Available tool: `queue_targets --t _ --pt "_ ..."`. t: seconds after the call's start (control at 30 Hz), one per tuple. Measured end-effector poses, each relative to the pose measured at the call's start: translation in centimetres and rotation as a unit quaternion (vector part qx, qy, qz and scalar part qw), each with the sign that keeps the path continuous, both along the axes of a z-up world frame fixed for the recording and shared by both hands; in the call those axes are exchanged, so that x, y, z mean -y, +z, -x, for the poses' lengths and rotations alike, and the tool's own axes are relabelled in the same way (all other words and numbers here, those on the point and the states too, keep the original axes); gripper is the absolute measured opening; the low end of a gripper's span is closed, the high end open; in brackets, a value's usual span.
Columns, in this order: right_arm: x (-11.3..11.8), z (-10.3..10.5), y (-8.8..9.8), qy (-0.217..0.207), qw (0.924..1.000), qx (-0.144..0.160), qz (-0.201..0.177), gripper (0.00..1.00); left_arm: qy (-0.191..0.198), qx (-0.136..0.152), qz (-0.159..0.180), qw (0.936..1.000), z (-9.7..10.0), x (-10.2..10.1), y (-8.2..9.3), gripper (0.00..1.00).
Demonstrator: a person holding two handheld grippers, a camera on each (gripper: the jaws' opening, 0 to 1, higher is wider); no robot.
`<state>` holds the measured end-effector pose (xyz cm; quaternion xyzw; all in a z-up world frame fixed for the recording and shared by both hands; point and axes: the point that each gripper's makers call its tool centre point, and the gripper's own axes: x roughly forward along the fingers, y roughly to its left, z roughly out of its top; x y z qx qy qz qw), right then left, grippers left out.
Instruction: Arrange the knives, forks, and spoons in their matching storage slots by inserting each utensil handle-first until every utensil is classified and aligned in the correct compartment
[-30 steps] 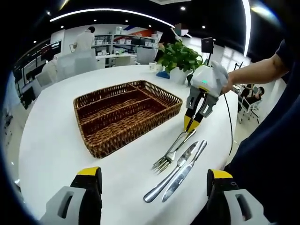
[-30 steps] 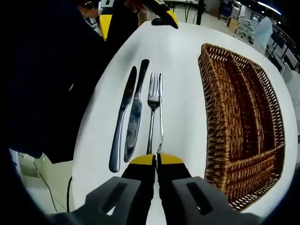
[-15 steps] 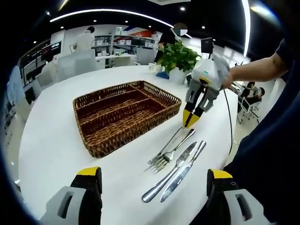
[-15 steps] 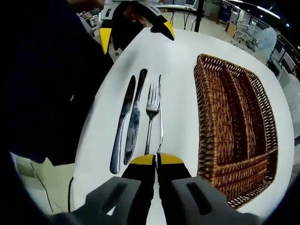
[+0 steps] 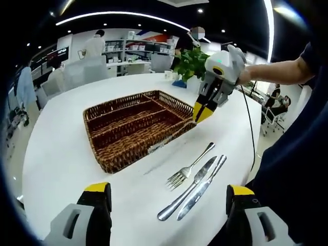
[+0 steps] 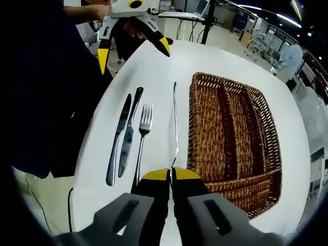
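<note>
Jaws of the left gripper (image 5: 167,205) stand wide apart and hold nothing, rising at the bottom of the left gripper view over the white desk (image 5: 56,154). Further right in that view, the brown wicker tray (image 5: 102,154) sits with its long slots and one short cross slot all bare, woven walls rough and ribbed. At its near edge hangs the lifted fork (image 5: 165,142), which a second ago lay on the desk beside its twin: the right gripper (image 5: 200,114) has carried it up and across, so it now slants in the air from the clamped yellow tips down toward the tray's rim. Its far end is thin and blurred here, so whether it touches the wicker I cannot tell. Right of the tray, left behind on the desk, lie the second fork (image 5: 188,167) and two knives (image 5: 193,187), all polished steel, slim and flat, side by side and nearly parallel. In the right gripper view the same pieces read left to right as knives (image 6: 121,138), fork (image 6: 142,133), then the held fork (image 6: 175,125) seen edge-on as a thin bright line running straight out from the right gripper (image 6: 171,174), whose jaws are pressed together on its near end; the tray (image 6: 197,154) lies just right of it. One utensil is thus on its way, three wait, and no spoon is in sight.
</note>
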<state>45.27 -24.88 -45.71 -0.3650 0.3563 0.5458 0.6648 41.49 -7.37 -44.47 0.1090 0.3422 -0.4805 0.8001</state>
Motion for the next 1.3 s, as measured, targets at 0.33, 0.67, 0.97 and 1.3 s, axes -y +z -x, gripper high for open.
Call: queue_targets --t 0.33,0.67,0.97,1.3 --pt "0.3 -3.6 1.9 -0.012 0.9996 0.026 -0.002 0.00 0.004 0.005 -0.001 1.0000 -0.6 -0.5 0.3 0.97" --pt "0.3 -7.3 3.2 -0.017 0.9990 0.041 -0.001 0.00 0.018 0.006 0.001 0.9998 -1.1 -1.2 0.5 0.97" --pt "0.0 -10.3 2.6 -0.021 0.9992 0.034 0.001 0.00 0.024 0.002 -0.001 0.9997 -1.2 -1.6 0.4 0.97" --pt "-0.6 -12.2 0.8 -0.027 0.9996 0.012 -0.003 0.00 0.037 -0.002 -0.001 0.9993 -2.1 -1.9 0.3 0.97"
